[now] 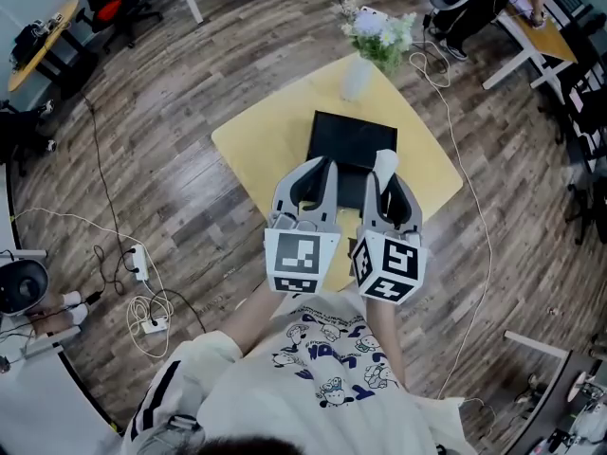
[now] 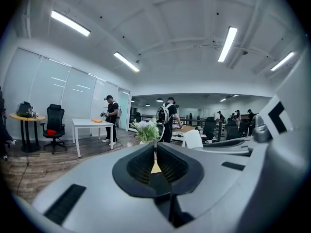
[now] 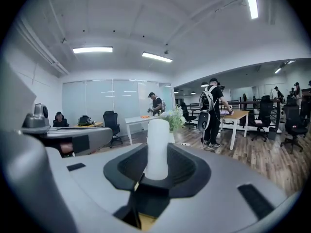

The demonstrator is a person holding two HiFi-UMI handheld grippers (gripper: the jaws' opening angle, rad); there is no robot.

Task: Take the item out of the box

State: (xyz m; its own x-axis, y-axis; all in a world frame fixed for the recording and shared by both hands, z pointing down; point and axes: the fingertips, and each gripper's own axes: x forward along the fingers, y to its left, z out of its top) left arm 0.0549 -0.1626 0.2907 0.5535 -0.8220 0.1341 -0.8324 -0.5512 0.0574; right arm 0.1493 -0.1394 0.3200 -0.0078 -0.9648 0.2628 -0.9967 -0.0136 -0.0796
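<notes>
Right gripper [image 3: 156,157]: clamped on tube [image 3: 157,137], long axis upright (out, it seems). Box [image 1: 352,142] lies at 12 o'clock, below. Left gripper [image 2: 155,158]: pinched together, empty.

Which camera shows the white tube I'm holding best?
Right gripper view: the white tube sits dead centre, clamped between the jaws. Head view shows only its top end; left gripper view gives no clear look.
</notes>
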